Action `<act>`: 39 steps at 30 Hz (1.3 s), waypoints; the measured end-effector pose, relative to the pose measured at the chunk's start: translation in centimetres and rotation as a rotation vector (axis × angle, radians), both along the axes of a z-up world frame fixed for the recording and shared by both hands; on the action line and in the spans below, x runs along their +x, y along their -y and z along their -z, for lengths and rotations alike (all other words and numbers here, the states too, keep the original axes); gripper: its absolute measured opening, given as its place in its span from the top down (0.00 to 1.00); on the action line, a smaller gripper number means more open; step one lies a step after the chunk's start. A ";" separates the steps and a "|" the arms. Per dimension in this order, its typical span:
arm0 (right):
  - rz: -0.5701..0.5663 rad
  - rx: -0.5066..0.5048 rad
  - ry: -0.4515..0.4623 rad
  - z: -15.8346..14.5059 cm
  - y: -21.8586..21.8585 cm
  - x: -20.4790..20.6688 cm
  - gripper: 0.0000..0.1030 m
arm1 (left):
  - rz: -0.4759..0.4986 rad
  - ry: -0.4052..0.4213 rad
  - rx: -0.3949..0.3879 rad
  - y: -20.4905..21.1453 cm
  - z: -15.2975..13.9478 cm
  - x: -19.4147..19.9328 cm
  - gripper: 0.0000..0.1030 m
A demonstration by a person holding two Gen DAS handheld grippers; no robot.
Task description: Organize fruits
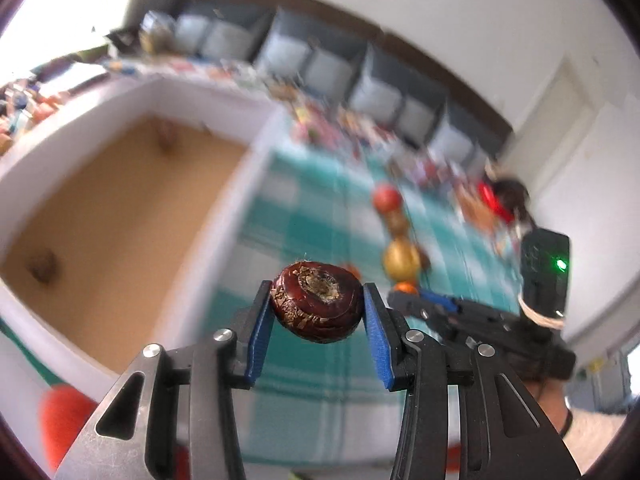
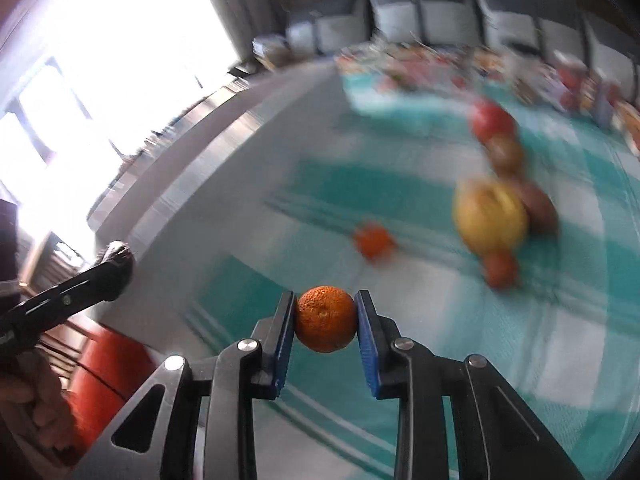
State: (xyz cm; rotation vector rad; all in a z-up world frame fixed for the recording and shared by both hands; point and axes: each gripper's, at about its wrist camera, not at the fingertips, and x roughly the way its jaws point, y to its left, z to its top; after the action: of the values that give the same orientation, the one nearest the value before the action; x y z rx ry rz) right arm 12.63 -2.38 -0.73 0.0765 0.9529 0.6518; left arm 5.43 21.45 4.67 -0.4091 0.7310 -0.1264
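Observation:
My left gripper is shut on a dark brown water chestnut, held in the air above the teal checked tablecloth, just right of a white box with a tan floor. My right gripper is shut on a small orange tangerine, held above the same cloth. Loose fruit lie in a blurred row on the cloth: a red apple, a brownish fruit, a yellow fruit, a small orange fruit and another tangerine.
Two brown lumps lie inside the white box. The right gripper's body shows at the right of the left wrist view. Packets and small items line the table's far edge. Grey cushions stand behind. A red object sits at lower left.

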 end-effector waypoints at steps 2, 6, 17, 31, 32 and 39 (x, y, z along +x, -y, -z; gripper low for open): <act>-0.054 0.046 0.016 -2.7 -3.2 0.5 0.71 | -0.077 0.011 0.019 -3.0 -1.3 0.5 0.57; -0.167 0.106 -0.001 -5.4 -11.4 1.9 0.71 | -0.223 -0.080 0.092 -8.4 0.3 2.2 0.57; -0.149 0.008 -0.063 -1.9 -18.1 3.3 0.57 | -0.339 -0.196 0.221 -10.1 4.2 1.6 0.20; 0.370 -0.372 0.194 5.0 11.3 -3.0 0.00 | 0.143 -0.074 0.269 11.6 5.2 2.4 0.12; 0.423 -0.395 0.167 6.0 13.6 -2.9 0.00 | 0.183 -0.098 0.286 13.2 6.8 3.1 0.12; 0.657 -0.434 0.050 8.7 24.9 1.2 0.00 | 0.143 -0.198 0.410 16.6 14.1 8.7 0.13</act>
State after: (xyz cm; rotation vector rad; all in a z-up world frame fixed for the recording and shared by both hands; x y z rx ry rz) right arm 13.79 -27.32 -9.44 -0.0147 0.9317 -0.1615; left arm 14.15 4.89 -9.47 0.0233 0.9569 -0.0678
